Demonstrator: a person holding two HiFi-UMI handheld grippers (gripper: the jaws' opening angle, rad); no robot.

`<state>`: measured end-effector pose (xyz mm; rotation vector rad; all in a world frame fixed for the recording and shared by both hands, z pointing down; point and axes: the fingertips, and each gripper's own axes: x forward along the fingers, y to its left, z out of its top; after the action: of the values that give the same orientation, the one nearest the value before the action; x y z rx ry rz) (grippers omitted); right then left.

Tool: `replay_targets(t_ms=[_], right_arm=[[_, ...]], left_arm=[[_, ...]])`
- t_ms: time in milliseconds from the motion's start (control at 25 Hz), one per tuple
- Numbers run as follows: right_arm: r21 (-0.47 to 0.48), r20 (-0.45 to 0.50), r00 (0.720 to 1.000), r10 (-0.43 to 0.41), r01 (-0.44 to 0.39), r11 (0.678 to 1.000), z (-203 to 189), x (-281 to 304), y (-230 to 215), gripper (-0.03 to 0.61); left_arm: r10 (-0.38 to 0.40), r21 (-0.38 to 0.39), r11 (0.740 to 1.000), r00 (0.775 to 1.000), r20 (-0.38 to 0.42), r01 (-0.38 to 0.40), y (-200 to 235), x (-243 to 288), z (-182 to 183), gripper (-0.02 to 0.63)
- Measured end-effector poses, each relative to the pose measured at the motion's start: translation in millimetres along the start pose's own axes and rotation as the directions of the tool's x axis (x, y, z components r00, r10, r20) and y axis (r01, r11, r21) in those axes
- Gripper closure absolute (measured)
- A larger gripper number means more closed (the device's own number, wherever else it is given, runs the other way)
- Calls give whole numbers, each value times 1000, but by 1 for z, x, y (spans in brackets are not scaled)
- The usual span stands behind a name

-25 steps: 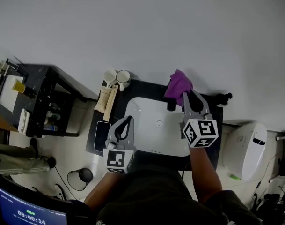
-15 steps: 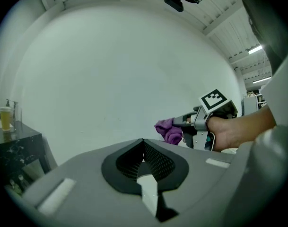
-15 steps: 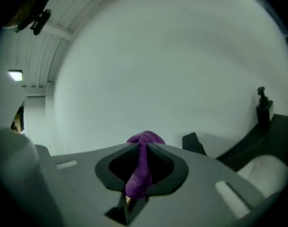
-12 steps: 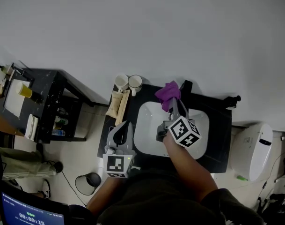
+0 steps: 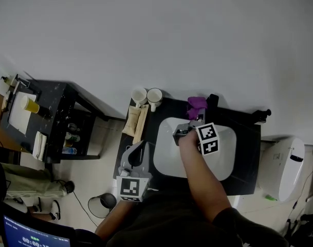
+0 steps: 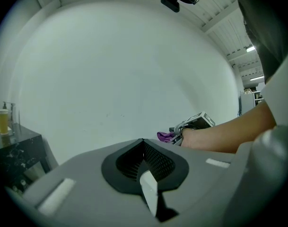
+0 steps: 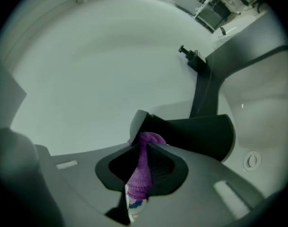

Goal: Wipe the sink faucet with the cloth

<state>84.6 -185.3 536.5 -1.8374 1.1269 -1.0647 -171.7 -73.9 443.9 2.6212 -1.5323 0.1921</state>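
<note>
A purple cloth (image 5: 197, 106) is pressed against the black faucet (image 5: 213, 101) at the back of the white sink (image 5: 223, 161). My right gripper (image 5: 193, 121) reaches over the basin and is shut on the cloth. In the right gripper view the cloth (image 7: 143, 167) runs up between the jaws, and its bunched end touches the near end of the faucet (image 7: 200, 134). My left gripper (image 5: 140, 147) hangs over the counter's left edge, shut with nothing in it. The left gripper view shows its closed tips (image 6: 144, 144) and, beyond them, the cloth (image 6: 165, 136).
Two white mugs (image 5: 147, 95) and a beige packet (image 5: 134, 121) sit on the black counter left of the sink. A black shelf cart (image 5: 53, 117) stands further left. A white toilet (image 5: 284, 169) is at the right and a small bin (image 5: 102, 202) on the floor. The drain (image 7: 251, 161) shows in the basin.
My right gripper has swung from the basin's right side to over its middle, keeping the cloth on the faucet. The left gripper has held still.
</note>
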Motion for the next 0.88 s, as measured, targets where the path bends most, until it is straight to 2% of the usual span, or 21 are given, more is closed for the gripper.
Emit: replay_targets(t_ms=[200,440,560,680,880], right_arm=[[41,58,998,-28,25,999,9,6,-10,529],[-12,102,995,-20,22,1000,12,4,-11,531],[44,94,995,-33,29,999,8,2,-11,531],[137,74,994,-84,73,988,-2,4,-20,531],[195,85,985,-147,129,972,-12,14,-37,531]], left_arm=[[-25,19,999,1000,-2,25,-5,2,8,603],[-25,31,999,1000,-4,25,-4,-2,3,603],[-25,32,999,1000,-16,25,-3,-4,0,603],[-32,31,999,999,-21,33,-3,-1,3,603],[-35,39,999,999,-24,36,3,1,2,603]])
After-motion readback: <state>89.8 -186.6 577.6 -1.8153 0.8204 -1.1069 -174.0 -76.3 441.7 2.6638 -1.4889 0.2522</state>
